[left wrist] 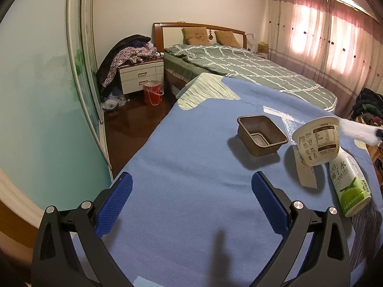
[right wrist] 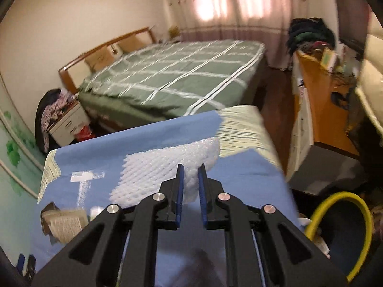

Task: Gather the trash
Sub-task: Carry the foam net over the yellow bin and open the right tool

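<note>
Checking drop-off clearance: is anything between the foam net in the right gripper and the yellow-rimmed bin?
Nothing visible. The right gripper is shut on the foam net; the yellow-rimmed bin sits lower right, past the table edge.

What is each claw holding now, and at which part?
Right claw pinches the white foam net at its near edge. Left claw holds nothing.

Green plaid bed [left wrist: 239, 69] with two tan pillows [left wrist: 194, 35], white nightstand [left wrist: 141, 75] piled with clothes [left wrist: 129, 52], pink curtains [left wrist: 323, 38]
</note>
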